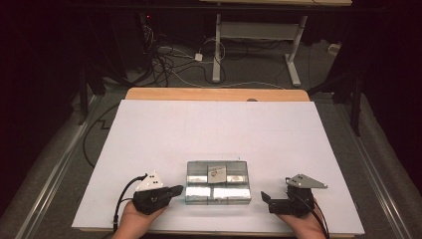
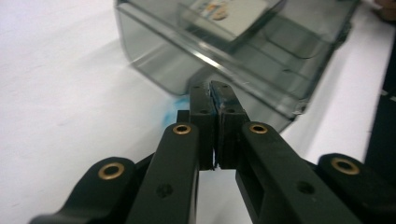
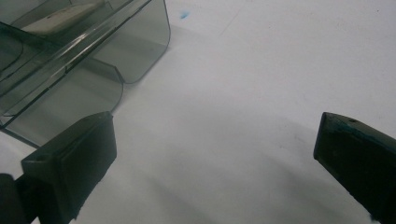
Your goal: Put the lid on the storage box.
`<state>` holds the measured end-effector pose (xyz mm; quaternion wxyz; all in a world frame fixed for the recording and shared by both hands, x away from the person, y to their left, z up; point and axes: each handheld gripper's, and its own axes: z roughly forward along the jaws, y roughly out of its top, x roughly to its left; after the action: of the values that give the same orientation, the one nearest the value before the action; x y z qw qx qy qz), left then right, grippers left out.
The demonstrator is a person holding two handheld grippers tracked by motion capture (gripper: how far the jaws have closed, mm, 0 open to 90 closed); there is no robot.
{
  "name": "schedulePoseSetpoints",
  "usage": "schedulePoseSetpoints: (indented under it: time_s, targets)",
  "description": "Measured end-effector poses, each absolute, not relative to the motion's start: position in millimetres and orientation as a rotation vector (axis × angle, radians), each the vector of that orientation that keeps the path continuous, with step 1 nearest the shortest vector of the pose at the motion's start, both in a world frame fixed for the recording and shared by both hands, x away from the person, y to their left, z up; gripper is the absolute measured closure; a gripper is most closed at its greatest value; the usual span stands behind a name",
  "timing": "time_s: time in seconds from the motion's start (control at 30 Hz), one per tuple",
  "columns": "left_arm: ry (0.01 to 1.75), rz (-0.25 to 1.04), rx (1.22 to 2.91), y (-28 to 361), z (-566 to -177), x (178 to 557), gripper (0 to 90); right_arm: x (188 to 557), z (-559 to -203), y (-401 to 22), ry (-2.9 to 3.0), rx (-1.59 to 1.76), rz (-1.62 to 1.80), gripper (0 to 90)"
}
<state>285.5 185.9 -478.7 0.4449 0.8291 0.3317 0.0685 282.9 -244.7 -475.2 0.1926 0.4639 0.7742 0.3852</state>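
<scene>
Sitting near the front edge of the white table (image 1: 164,124): one clear smoky-grey plastic compartment box (image 1: 218,182), with one small pale card-like piece (image 1: 216,173) lying in a rear compartment. Flanking it, two claws. Resting just beside the box's left side, left claw (image 1: 177,189) clenched on nothing, tips nearly touching the box wall in the left gripper view (image 2: 215,95). Waiting a little apart on the right, right claw (image 1: 265,198) released, jaws spread wide over bare table. Risking, judging from here, a shove that slides the light box, or one jaw riding over the rim.
</scene>
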Motion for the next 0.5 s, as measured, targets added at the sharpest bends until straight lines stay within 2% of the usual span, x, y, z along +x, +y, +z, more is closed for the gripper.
schedulePoseSetpoints:
  time_s: [0.5]
  targets:
    - [0.980,0.329,2.052,230.8,-482.3,308.2,85.9,282.6,-474.1,-245.1,2.163,1.299,1.089,0.0]
